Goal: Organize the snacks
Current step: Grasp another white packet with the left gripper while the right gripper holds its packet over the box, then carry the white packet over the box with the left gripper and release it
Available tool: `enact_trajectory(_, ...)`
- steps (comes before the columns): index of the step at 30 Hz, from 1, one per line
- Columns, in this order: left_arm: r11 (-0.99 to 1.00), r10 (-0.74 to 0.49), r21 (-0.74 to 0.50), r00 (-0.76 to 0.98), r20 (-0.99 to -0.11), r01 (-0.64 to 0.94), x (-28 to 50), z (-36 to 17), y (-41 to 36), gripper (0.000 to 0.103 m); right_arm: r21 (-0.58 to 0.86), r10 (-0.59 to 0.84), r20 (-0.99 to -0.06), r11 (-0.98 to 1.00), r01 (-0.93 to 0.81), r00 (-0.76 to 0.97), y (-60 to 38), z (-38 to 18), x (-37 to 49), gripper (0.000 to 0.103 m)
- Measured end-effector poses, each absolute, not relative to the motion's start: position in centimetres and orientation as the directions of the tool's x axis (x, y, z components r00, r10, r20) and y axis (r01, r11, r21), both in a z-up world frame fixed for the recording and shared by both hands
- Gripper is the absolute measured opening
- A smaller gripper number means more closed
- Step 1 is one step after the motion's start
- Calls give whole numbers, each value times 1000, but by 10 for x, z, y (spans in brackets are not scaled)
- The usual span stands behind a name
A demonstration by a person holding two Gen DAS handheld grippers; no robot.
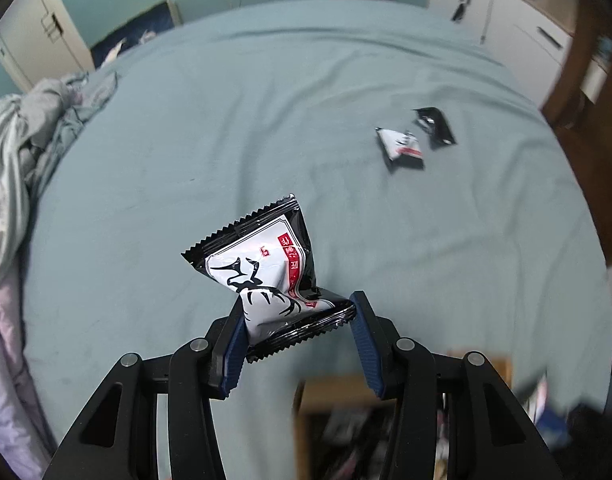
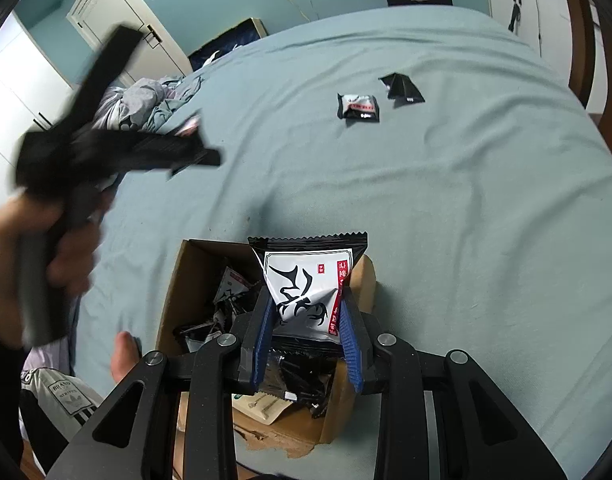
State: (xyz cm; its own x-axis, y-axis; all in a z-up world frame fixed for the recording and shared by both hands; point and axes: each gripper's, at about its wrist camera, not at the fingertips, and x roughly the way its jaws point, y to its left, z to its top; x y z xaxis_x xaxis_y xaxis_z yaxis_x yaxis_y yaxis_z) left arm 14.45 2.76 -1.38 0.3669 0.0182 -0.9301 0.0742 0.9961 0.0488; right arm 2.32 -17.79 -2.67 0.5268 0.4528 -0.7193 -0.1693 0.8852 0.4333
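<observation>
My left gripper point(image 1: 296, 312) is shut on a black-and-white snack packet point(image 1: 262, 268) with red labels, held above the teal bed sheet point(image 1: 266, 120). My right gripper point(image 2: 306, 312) is shut on a matching snack packet point(image 2: 310, 280), held over an open cardboard box point(image 2: 178, 280) with several packets inside. Two more packets lie on the sheet: a white-faced one point(image 2: 358, 107) and a black one point(image 2: 402, 88); both also show in the left wrist view, the white-faced packet point(image 1: 402, 148) and the black packet point(image 1: 436, 126). The left gripper shows blurred in the right wrist view point(image 2: 118, 148).
A crumpled grey quilt point(image 1: 30, 140) lies at the bed's left side. White cupboards point(image 1: 518, 28) and a brown wooden frame point(image 1: 586, 60) stand at the right. A bare foot point(image 2: 124, 356) rests beside the box. The box's corner point(image 1: 386, 400) shows blurred under the left gripper.
</observation>
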Motion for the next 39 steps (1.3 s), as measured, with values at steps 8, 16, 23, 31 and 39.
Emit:
enact_trajectory(8, 980, -94, -10, 414, -906, 200, 72, -1, 34, 48, 394, 428, -715, 900, -187, 552, -172, -17, 7, 29)
enact_trajectory(16, 944, -159, -30, 376, -913, 328, 33, -30, 6, 50, 373, 404, -733, 912, -173, 547, -169, -20, 7, 29)
enact_trajectory(23, 944, -103, 64, 477, -873, 322, 31, -24, 3, 87, 360, 400, -734, 914, -186, 548, -165, -19, 3, 29)
enact_trajectory(31, 966, -21, 107, 479, -878, 237, 43, -31, 19, 87, 351, 412, -731, 911, -218, 545, -162, -17, 1, 29)
enact_trajectory(39, 980, 4, 100, 480, -877, 175, 46, -30, 31, 87, 369, 452, -730, 892, -260, 512, -156, -19, -3, 30)
